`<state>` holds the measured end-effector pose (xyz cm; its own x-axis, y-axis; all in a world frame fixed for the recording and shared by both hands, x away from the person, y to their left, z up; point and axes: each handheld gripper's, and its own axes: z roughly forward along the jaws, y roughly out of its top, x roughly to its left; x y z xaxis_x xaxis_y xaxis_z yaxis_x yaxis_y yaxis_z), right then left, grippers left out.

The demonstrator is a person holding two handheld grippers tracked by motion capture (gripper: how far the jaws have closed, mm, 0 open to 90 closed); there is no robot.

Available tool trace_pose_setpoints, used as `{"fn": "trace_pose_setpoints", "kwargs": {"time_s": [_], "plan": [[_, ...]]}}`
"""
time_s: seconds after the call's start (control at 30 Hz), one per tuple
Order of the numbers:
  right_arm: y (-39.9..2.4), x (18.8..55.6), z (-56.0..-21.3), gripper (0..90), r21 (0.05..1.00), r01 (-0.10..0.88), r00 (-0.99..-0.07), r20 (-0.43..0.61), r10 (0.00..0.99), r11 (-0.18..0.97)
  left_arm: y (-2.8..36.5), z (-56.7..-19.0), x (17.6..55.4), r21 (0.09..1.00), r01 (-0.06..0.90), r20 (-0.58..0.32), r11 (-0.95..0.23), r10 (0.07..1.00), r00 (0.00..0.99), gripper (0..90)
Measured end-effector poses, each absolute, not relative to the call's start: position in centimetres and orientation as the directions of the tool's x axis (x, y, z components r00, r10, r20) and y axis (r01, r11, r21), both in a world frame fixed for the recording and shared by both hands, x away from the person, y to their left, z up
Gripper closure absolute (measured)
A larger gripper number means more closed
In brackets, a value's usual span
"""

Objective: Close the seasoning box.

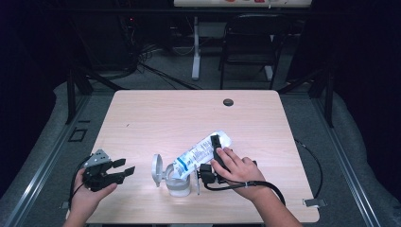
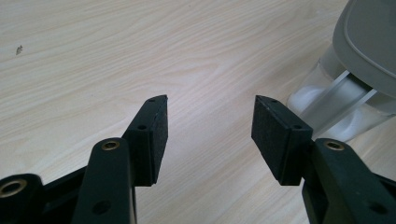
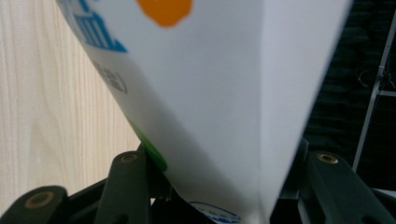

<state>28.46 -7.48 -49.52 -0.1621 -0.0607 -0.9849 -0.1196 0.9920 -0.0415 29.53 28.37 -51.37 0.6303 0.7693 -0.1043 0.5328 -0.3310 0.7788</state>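
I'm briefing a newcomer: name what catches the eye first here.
The white printed pouch, clamped in the right gripper, tilts mouth-down into a clear container near the table's front edge; its grey lid stands flipped open. The left gripper waits open beside it.

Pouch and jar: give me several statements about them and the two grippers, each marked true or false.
1. The right gripper is shut on the white pouch. True.
2. The pouch lies flat on the table. False: it tilts, low end at the clear jar.
3. The left gripper holds the jar. False: its jaws are open, nothing between them.
4. The jar's grey lid is flipped open. True.
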Motion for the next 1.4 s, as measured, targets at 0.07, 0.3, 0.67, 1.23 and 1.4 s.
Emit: {"fn": "trace_pose_setpoints", "kwargs": {"time_s": [0.07, 0.3, 0.67, 1.23, 1.4], "plan": [[-7.48, 28.46, -49.52, 52.0, -0.041, -0.120, -0.161, -0.985, -0.061, 0.992, 28.38, -51.36, 29.53, 0.779, 0.533, -0.103, -0.332, 0.770, 0.630, 46.6], [-7.46, 28.39, -49.55, 52.2, -0.041, -0.120, -0.161, -0.985, -0.061, 0.992, 28.37, -51.37, 29.53, 0.779, 0.533, -0.105, -0.330, 0.769, 0.630, 46.6], [-7.38, 28.21, -49.54, 52.5, -0.051, -0.112, -0.163, -0.984, -0.069, 0.992, 28.39, -51.36, 29.53, 0.778, 0.534, -0.104, -0.332, 0.770, 0.630, 46.6], [-7.43, 28.14, -49.61, 53.1, -0.041, -0.126, -0.156, -0.986, -0.061, 0.991, 28.40, -51.36, 29.53, 0.779, 0.532, -0.102, -0.333, 0.770, 0.630, 46.6], [-7.42, 28.22, -49.70, 53.2, -0.025, -0.141, -0.161, -0.986, -0.048, 0.990, 28.40, -51.35, 29.53, 0.779, 0.532, -0.102, -0.332, 0.770, 0.630, 46.6]]}}
